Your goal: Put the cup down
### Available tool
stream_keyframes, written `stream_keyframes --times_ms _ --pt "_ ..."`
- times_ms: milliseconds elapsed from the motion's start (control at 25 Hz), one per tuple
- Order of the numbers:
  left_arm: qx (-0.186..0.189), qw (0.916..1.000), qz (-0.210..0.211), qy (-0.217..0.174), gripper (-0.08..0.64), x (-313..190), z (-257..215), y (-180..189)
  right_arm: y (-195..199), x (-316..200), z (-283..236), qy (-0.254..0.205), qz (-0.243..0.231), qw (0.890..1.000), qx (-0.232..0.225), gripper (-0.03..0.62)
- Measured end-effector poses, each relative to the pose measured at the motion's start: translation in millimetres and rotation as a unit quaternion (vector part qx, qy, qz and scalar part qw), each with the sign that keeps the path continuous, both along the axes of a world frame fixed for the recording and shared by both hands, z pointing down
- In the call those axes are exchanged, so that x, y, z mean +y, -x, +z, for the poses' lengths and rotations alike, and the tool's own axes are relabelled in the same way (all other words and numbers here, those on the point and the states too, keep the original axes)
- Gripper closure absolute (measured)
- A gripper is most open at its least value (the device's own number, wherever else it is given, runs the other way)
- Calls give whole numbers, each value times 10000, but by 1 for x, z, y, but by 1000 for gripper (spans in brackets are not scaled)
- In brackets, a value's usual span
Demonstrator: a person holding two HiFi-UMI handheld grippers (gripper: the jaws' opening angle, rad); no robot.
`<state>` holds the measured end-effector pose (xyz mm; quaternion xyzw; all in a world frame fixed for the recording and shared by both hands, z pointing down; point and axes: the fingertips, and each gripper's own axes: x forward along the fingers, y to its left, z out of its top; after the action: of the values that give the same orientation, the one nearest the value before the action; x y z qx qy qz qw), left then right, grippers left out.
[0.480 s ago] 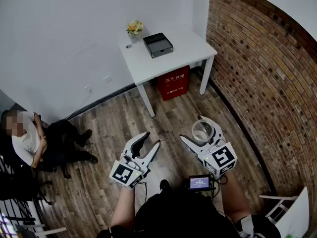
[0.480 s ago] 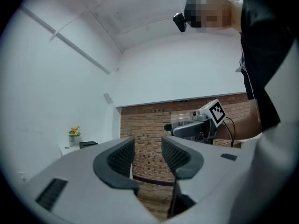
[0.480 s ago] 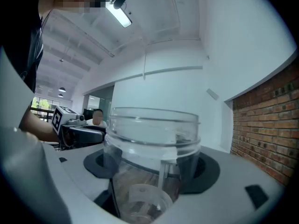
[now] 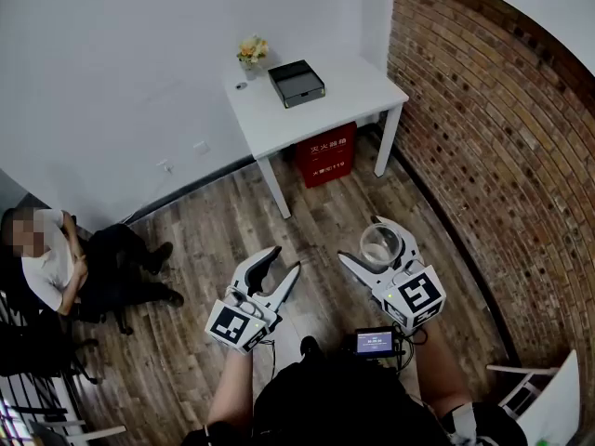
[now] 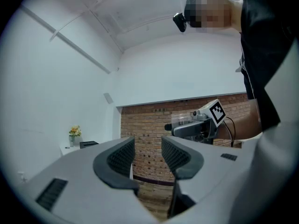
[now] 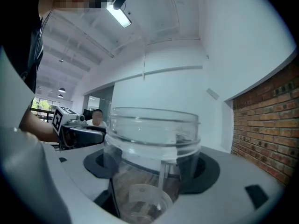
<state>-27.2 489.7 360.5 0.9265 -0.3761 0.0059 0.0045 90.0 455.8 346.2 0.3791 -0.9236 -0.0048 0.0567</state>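
Note:
A clear plastic cup stands upright between the jaws of my right gripper, held in the air over the wooden floor. In the right gripper view the cup fills the middle, with both dark pads pressed against its sides. My left gripper hovers to the left of the cup at about the same height. Its jaws stand a little apart with nothing between them, as the left gripper view shows. A white table stands farther ahead by the brick wall.
On the table are a black box and a small vase of flowers. A red box sits under it. A brick wall runs along the right. A seated person is at the left.

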Motion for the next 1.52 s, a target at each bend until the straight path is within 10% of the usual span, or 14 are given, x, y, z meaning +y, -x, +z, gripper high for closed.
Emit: stream_keyframes --times_ms 1000,1520 --pt "123 9997 212 61 390 -33 15 61 44 -25 12 150 445 9989 -77 209" --pt "178 9998 24 94 390 -140 27 50 31 -139 25 174 302 9993 -128 209"
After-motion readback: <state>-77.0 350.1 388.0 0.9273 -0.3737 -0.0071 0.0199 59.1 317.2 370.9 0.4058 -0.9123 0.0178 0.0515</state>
